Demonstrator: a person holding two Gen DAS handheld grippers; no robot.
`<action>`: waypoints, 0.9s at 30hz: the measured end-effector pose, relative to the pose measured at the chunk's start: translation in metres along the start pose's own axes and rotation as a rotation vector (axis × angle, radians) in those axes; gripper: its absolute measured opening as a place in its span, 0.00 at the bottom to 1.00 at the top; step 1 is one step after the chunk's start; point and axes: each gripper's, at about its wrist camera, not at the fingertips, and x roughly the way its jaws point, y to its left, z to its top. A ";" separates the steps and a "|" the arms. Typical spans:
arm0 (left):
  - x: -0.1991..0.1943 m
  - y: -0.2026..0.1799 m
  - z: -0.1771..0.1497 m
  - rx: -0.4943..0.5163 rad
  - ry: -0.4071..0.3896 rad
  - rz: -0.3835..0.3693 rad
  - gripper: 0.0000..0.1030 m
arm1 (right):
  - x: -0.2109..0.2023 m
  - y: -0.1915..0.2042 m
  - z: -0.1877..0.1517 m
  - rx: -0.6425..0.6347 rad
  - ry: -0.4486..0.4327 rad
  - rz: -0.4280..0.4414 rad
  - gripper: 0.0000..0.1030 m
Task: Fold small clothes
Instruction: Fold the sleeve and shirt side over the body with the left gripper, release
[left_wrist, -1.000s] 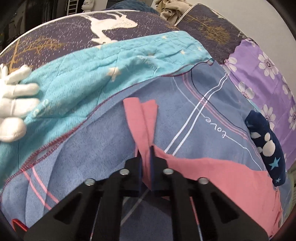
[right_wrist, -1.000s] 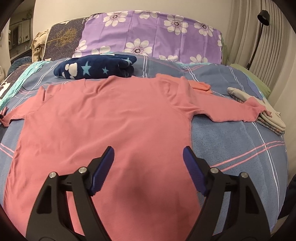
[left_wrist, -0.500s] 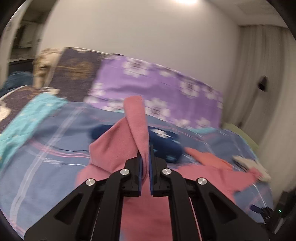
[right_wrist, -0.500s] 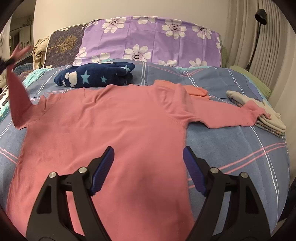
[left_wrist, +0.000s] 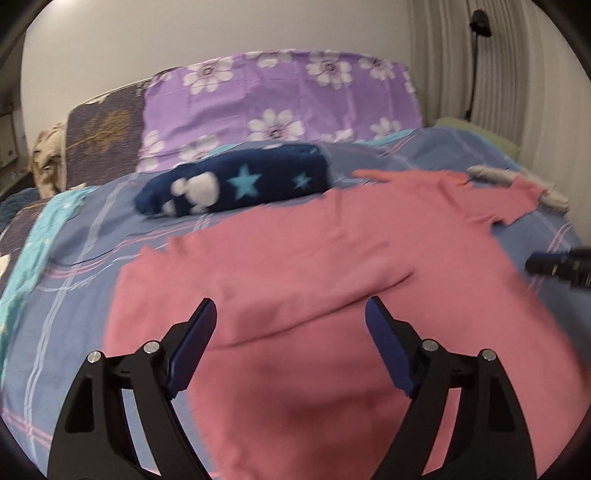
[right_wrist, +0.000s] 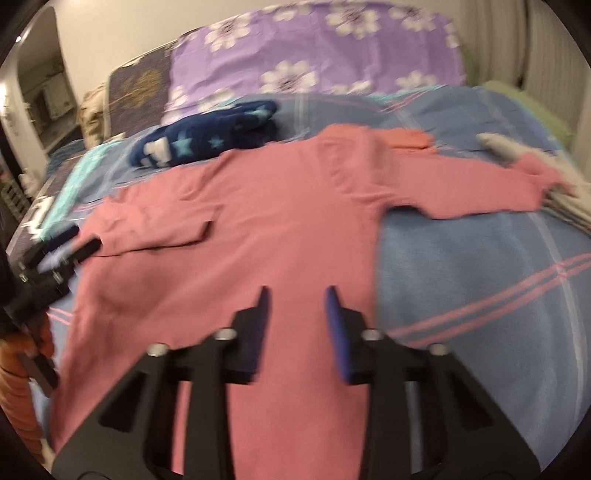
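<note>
A pink long-sleeved shirt (right_wrist: 280, 229) lies flat on the blue checked bed cover (right_wrist: 480, 280). Its left sleeve (right_wrist: 159, 232) is folded in across the chest, and its right sleeve (right_wrist: 480, 184) stretches out to the right. My left gripper (left_wrist: 291, 314) hovers over the shirt's left side with its jaws opening wide and nothing between the pads; it also shows in the right wrist view as the left gripper (right_wrist: 70, 243) at the shirt's left edge. My right gripper (right_wrist: 297, 295) hangs above the shirt's lower body, jaws closing, with no cloth pinched.
A folded navy garment with stars (left_wrist: 236, 184) lies behind the shirt, in front of a purple flowered pillow (left_wrist: 280, 96). A grey folded stack (right_wrist: 517, 151) sits under the right cuff, with a small orange piece (right_wrist: 410, 138) beside the collar. A turquoise blanket (left_wrist: 33, 251) runs along the left.
My left gripper carried the left sleeve up and over onto the shirt's body, then let go and stands open. My right gripper's jaws have narrowed, and it has tilted slightly.
</note>
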 end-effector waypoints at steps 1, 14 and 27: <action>0.002 0.011 -0.007 -0.006 0.018 0.036 0.81 | 0.006 0.005 0.006 -0.004 0.010 0.037 0.26; 0.018 0.077 -0.021 -0.211 0.113 0.151 0.86 | 0.128 0.078 0.063 -0.008 0.187 0.247 0.35; 0.026 0.095 -0.025 -0.253 0.115 0.208 0.93 | 0.063 0.003 0.119 0.119 -0.011 0.045 0.01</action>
